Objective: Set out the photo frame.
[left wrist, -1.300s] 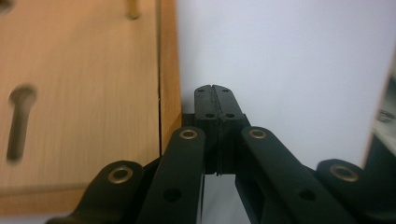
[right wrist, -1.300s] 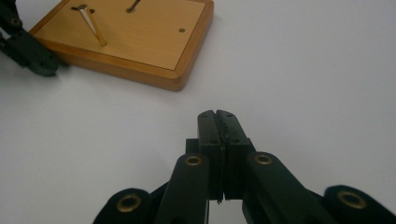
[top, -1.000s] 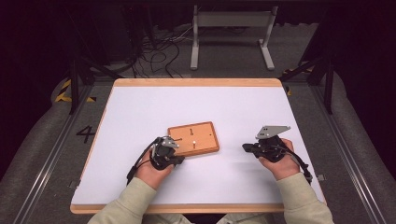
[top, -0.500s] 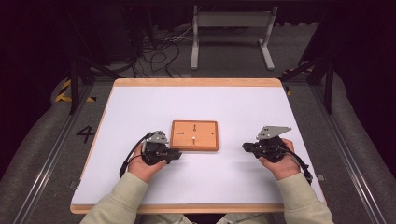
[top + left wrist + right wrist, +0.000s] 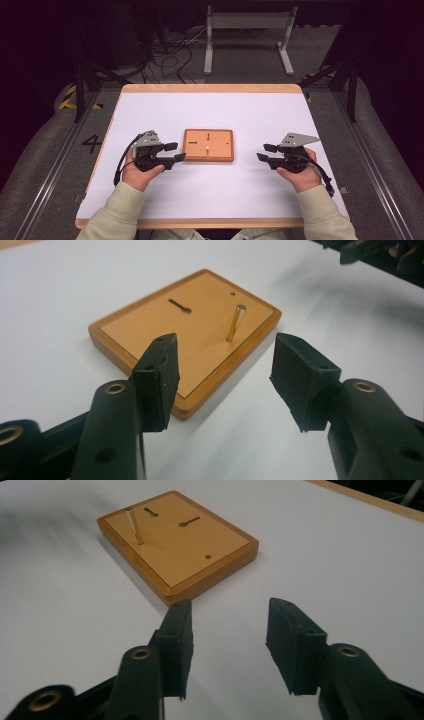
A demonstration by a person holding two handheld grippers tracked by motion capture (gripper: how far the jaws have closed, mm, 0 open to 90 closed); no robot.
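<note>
A small wooden board (image 5: 220, 140) lies flat and square in the middle of the white table, with a thin brass pin (image 5: 206, 148) standing in it. My left gripper (image 5: 176, 151) hovers just left of the board; its jaws have just been opening and stand open with nothing between them. In the left gripper view the board (image 5: 150, 335) and pin (image 5: 235, 322) lie just beyond my left gripper (image 5: 225, 385). My right gripper (image 5: 264, 152) rests farther off on the right; its jaws have also just been opening and are empty. In the right gripper view the board (image 5: 200, 540) lies ahead of my right gripper (image 5: 230, 645).
The white tabletop (image 5: 210, 107) has a wooden rim. A metal stand (image 5: 247, 35) and loose cables (image 5: 170, 50) are on the floor beyond the far edge. The board has a keyhole slot (image 5: 180, 305) and a small hole (image 5: 233, 293).
The board went from skewed to square on the table. My left gripper let go of its corner and drew back to the left, jaws opening. The right gripper's jaws opened in place.
</note>
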